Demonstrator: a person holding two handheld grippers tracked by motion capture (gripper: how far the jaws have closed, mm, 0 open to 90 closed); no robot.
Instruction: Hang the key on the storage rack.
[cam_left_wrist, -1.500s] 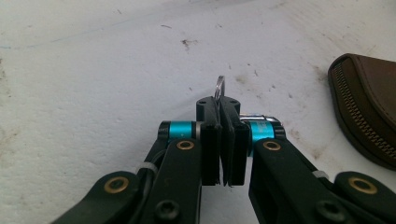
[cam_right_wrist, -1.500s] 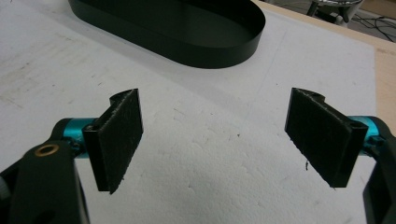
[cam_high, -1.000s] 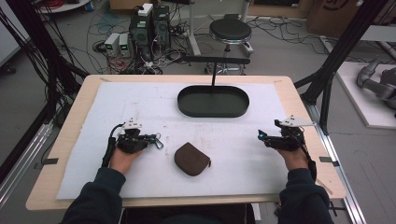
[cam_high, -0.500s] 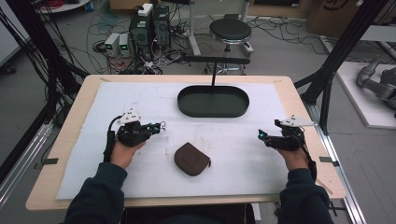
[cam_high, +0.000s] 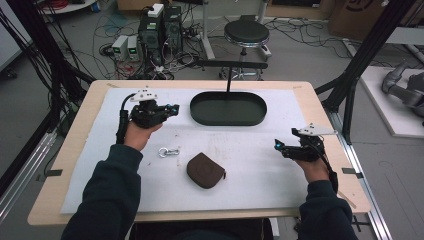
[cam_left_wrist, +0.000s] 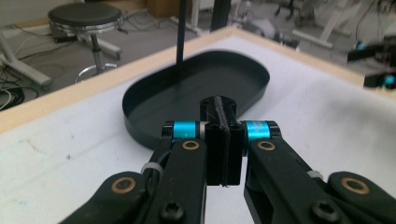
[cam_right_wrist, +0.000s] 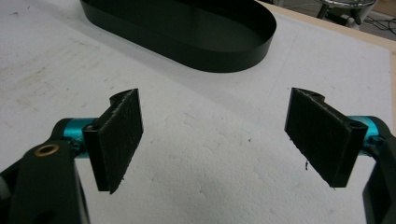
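My left gripper (cam_high: 172, 107) is lifted above the white mat, near the left end of the black oval tray (cam_high: 228, 108). Its jaws have just been closing the last bit and are now shut; in the left gripper view the pads (cam_left_wrist: 219, 140) press together with nothing between them, and the tray (cam_left_wrist: 196, 79) lies just ahead. A small metal clip (cam_high: 169, 151) lies on the mat below that hand. Beside the clip sits a brown pouch (cam_high: 205, 170). My right gripper (cam_high: 279, 146) rests low at the right, open and holding nothing (cam_right_wrist: 215, 135).
A black T-shaped stand (cam_high: 228, 75) rises behind the tray. The white mat (cam_high: 280, 200) covers most of the wooden table (cam_high: 310, 95). A stool (cam_high: 246, 34), computers and cables stand on the floor beyond the far edge.
My left hand has risen and moved away from me toward the tray's left end. The metal clip that lay under it is now uncovered. The right hand has stayed put.
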